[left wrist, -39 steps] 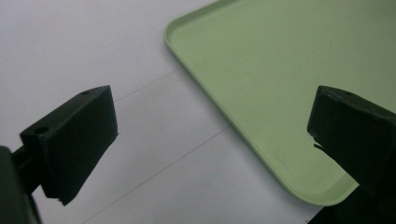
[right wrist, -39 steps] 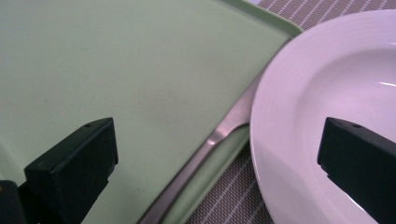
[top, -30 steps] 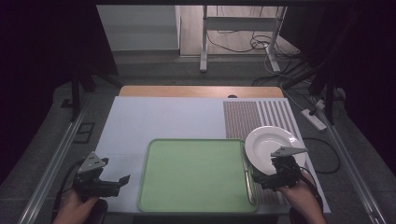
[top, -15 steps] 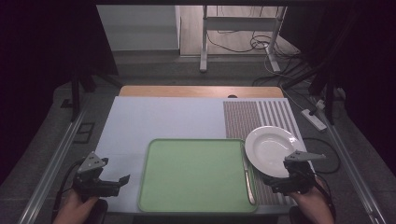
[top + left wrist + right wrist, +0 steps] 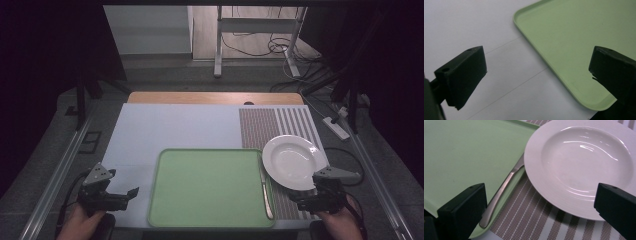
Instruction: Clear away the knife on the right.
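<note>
Because the white plate [image 5: 291,161] overlaps the green tray [image 5: 210,187] rim and covers the upper end of the knife [image 5: 501,191], a careless lift by the right gripper [image 5: 312,200], jaws apart, may tip it; left gripper [image 5: 117,199] jaws likewise apart over the tabletop [image 5: 175,125].

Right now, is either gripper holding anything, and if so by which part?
Nothing is held. The left gripper is open over the bare table beside the green tray. The right gripper is open, with the plate and utensil lying beyond its jaws.
</note>
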`<state>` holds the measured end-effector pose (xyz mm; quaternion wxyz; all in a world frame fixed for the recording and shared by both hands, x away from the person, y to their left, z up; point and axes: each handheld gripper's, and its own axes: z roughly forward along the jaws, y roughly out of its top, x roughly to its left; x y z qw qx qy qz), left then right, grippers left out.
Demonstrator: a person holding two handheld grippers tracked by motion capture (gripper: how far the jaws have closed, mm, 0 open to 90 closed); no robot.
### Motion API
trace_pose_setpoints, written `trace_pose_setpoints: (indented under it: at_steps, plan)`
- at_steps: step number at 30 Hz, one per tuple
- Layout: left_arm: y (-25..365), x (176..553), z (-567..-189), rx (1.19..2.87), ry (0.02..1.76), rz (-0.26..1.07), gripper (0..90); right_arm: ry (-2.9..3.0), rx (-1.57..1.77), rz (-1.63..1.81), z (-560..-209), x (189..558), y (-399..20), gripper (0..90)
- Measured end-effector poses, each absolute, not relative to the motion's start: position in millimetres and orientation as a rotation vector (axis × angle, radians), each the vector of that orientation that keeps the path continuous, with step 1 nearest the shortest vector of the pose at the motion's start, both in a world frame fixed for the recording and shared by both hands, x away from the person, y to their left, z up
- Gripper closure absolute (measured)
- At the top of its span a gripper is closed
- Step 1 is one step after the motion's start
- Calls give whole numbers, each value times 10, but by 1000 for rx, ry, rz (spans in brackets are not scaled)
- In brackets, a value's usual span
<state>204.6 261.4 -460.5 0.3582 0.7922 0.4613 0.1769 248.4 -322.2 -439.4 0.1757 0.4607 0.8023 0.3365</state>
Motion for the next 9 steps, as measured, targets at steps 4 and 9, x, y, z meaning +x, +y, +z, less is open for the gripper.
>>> trace_pose_setpoints:
  at_steps: [4,9]
  plan:
    - [2613,2046,-4605,2044,1190,457,16,2265,1320,942,-4394,2463,-3245,0]
    - [2608,2053,-4601,2043,1186,453,12,2286,1324,919,-4410,2482,-3237,0]
